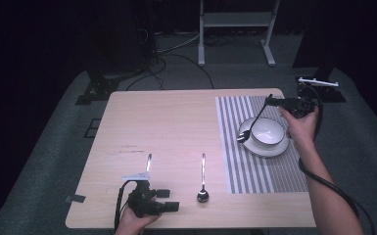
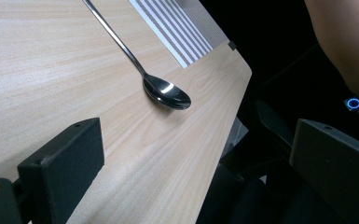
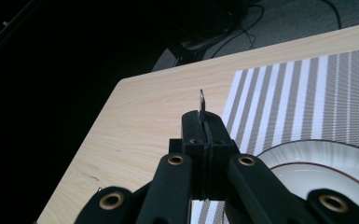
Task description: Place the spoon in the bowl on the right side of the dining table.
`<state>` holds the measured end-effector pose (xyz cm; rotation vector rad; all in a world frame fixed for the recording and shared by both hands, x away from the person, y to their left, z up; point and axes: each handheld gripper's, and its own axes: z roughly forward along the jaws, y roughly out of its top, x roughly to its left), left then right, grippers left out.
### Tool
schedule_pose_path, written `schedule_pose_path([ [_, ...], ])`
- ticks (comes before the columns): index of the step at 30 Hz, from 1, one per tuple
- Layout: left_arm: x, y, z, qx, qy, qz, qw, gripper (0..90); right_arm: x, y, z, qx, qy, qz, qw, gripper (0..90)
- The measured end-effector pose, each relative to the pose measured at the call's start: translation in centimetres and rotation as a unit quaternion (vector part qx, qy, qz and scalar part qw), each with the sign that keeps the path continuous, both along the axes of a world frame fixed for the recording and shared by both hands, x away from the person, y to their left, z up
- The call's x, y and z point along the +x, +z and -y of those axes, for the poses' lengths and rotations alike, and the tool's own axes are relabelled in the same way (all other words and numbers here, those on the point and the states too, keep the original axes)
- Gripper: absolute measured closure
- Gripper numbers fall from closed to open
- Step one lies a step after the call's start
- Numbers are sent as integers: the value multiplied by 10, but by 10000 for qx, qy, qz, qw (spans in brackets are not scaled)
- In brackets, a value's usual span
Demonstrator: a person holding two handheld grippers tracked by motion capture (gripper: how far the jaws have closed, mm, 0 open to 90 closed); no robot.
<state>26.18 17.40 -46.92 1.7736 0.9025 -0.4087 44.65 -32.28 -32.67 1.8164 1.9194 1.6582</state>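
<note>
My right gripper is over the far right of the table, shut on the handle end of a metal utensil. The utensil slants down to the left, and its head lies at the left rim of a white plate that carries a white bowl. In the right gripper view the handle tip pokes up between the shut jaws of my right gripper, with the plate below. My left gripper rests open near the front edge, pointing right toward a spoon. That spoon lies ahead of the open left gripper.
A grey-and-white striped placemat covers the right part of the wooden table. Another slim piece of cutlery lies just beyond the left gripper. The right forearm reaches in over the front right corner. Stands and cables sit on the floor beyond.
</note>
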Motion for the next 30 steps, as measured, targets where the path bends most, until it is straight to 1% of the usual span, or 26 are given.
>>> schedule_pose_path([
  [1, 0, 0, 0, 3, -1, 8, 10000, 15, 0, 0, 4, -17, -49, -3, 10000, 894],
  [7, 0, 0, 0, -6, 9, -13, 10000, 15, 0, 2, 13, -21, -170, 9, 9999, 894],
  [8, 0, -1, 1, -8, 18, -21, 10000, 15, 0, 3, 17, -54, -229, 2, 9997, 894],
  [10, 0, -1, 1, 0, -2, -14, 10000, 15, 0, 3, 18, -60, -252, 4, 9997, 894],
  [13, 0, -1, 1, 5, -9, -14, 10000, 16, 1, 4, 25, -77, -369, -4, 9993, 893],
  [18, 0, -2, 1, 0, -23, -16, 10000, 16, 2, 2, 30, -89, -449, -13, 9990, 894],
  [24, 0, -2, 2, 3, -26, -16, 10000, 16, 2, -1, 39, 24, -606, -10, 9982, 894],
  [25, 0, -2, 2, 4, -30, -12, 10000, 15, 2, -3, 42, 44, -682, -9, 9977, 894],
  [30, 0, -3, 2, 4, -28, -23, 10000, 16, 2, -6, 49, 56, -794, -45, 9968, 893],
])
